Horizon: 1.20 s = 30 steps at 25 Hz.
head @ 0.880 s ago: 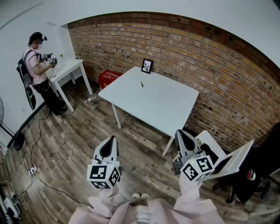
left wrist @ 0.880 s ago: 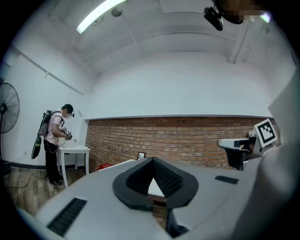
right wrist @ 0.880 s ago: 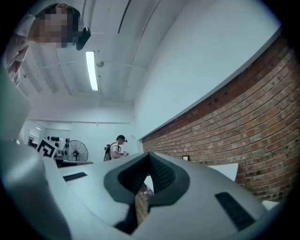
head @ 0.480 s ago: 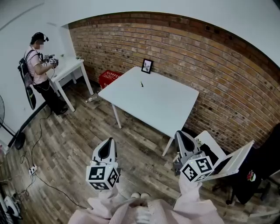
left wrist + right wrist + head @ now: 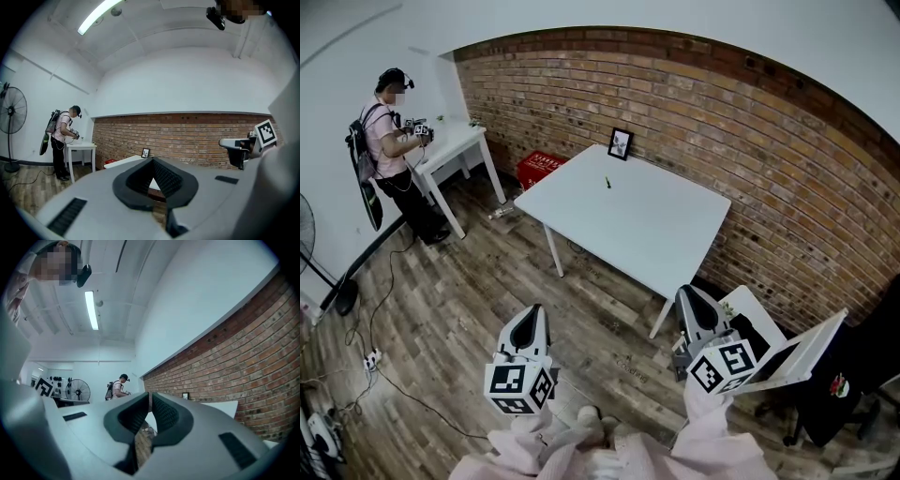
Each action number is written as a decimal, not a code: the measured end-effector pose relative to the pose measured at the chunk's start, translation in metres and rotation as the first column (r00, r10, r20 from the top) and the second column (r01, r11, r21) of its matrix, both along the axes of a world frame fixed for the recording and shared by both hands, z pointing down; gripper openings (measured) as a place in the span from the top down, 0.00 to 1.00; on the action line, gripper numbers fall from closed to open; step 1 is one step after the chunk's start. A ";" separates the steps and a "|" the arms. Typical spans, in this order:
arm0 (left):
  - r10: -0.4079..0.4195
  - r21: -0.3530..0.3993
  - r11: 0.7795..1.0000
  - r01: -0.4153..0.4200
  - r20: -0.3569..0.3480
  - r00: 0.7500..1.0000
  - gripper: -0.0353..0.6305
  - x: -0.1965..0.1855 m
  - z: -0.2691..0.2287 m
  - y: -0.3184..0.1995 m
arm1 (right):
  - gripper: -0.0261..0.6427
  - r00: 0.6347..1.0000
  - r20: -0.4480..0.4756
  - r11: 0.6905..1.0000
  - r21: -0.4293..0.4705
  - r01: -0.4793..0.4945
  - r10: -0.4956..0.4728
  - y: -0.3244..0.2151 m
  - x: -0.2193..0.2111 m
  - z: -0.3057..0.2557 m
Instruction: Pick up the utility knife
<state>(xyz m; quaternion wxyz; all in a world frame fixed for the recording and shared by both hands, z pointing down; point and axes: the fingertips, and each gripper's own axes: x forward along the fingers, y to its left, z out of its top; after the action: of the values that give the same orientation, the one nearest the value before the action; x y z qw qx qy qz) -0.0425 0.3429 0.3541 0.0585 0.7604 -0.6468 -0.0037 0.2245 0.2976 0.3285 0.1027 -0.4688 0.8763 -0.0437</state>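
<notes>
Left claw (image 5: 533, 311): clenched, empty.
Right claw (image 5: 687, 295): clenched, empty.
Utility knife (image 5: 607, 182): far on white desk (image 5: 656, 234), well apart from both claws.
Risk: arriving clenched probably shoves knife away; small, low body may slip.

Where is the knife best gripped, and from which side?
Probably mid-body, from above: the knife lies flat on the table as a slim strip, so a grip across its narrow width suits. It is too small to tell the blade end.
</notes>
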 end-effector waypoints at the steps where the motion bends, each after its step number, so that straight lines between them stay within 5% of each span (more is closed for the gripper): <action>1: -0.005 -0.002 1.000 0.005 -0.001 1.000 0.95 -0.002 0.001 0.000 | 0.95 1.000 -0.008 1.000 -0.001 0.001 -0.001 -0.001 0.000 0.001; 19: -0.012 -0.033 0.999 0.012 -0.018 1.000 0.96 -0.017 0.019 -0.060 | 0.70 0.999 -0.030 0.998 -0.068 -0.013 0.011 -0.068 -0.011 0.027; 30: 0.033 -0.045 0.998 -0.034 -0.029 0.999 0.96 -0.040 0.026 -0.153 | 0.70 0.998 -0.038 0.994 -0.094 -0.049 0.046 -0.149 -0.034 0.035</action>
<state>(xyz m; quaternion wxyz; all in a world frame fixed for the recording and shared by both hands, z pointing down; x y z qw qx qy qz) -0.0827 0.1896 0.3800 0.0851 0.7695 -0.6330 0.0014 0.1908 0.1483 0.3639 0.0656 -0.4945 0.8635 -0.0743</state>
